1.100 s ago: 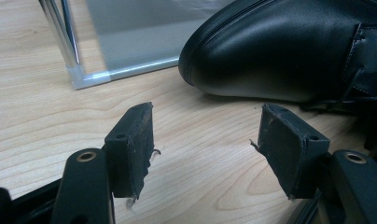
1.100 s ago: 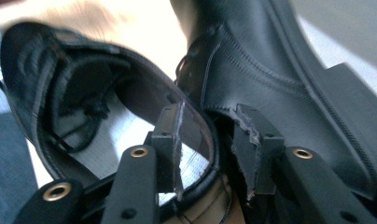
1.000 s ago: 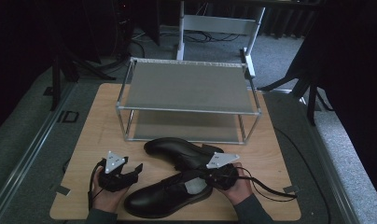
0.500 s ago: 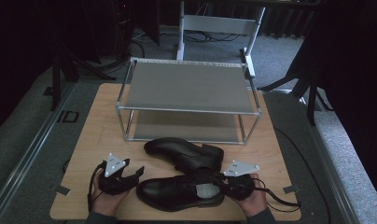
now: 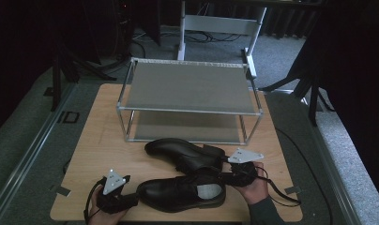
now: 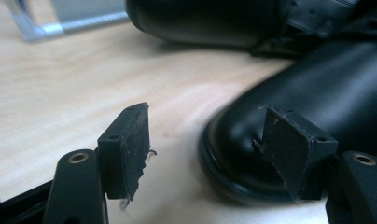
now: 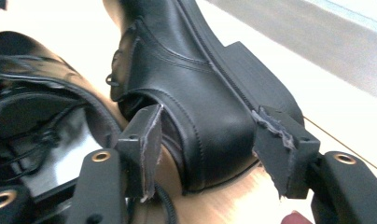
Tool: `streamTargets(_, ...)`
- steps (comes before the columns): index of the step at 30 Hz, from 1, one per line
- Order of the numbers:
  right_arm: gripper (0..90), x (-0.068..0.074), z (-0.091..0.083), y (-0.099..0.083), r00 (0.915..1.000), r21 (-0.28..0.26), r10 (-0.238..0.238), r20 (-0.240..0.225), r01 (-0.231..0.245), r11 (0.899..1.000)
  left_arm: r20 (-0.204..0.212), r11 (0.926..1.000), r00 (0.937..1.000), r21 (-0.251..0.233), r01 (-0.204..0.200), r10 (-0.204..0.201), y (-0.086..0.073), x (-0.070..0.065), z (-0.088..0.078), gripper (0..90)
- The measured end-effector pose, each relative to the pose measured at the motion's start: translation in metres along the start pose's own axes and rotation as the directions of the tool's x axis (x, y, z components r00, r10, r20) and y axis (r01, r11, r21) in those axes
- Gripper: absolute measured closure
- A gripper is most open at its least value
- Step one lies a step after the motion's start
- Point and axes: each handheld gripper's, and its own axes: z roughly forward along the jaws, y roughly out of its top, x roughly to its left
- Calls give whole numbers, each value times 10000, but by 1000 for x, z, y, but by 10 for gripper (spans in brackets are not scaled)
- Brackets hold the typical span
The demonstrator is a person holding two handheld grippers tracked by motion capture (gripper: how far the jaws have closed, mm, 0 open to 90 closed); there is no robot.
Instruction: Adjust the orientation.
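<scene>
Lying just in front of the metal shoe rack (image 5: 187,110), two glossy black leather lace-up shoes sit on the wooden table (image 5: 98,145), the far shoe (image 5: 183,153) tipped on its side, the near shoe (image 5: 180,192) upright. The left gripper (image 6: 205,154), jaws just opening, has one pad against the near shoe's toe without clamping; the right gripper (image 7: 205,149), jaws just opening, straddles the far shoe's heel, released
</scene>
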Motion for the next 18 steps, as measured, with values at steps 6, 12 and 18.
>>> streamTargets(6, 279, -10, 11, 8, 9998, 243, 35, 193, -40, 9997, 255, 9994, 9997, 345, 17, -26, -6, -6, 2, 332)
streamTargets(12, 195, -7, 26, 7, 9997, 554, -223, 38, 220, 9982, 801, 9990, 9967, 420, 127, -160, -5, -3, 3, 383)
streamTargets(18, 161, -7, 32, 6, 9993, 751, -366, -15, 366, 9965, 1516, 9987, 9879, 427, 279, -341, -1, 2, 8, 424)
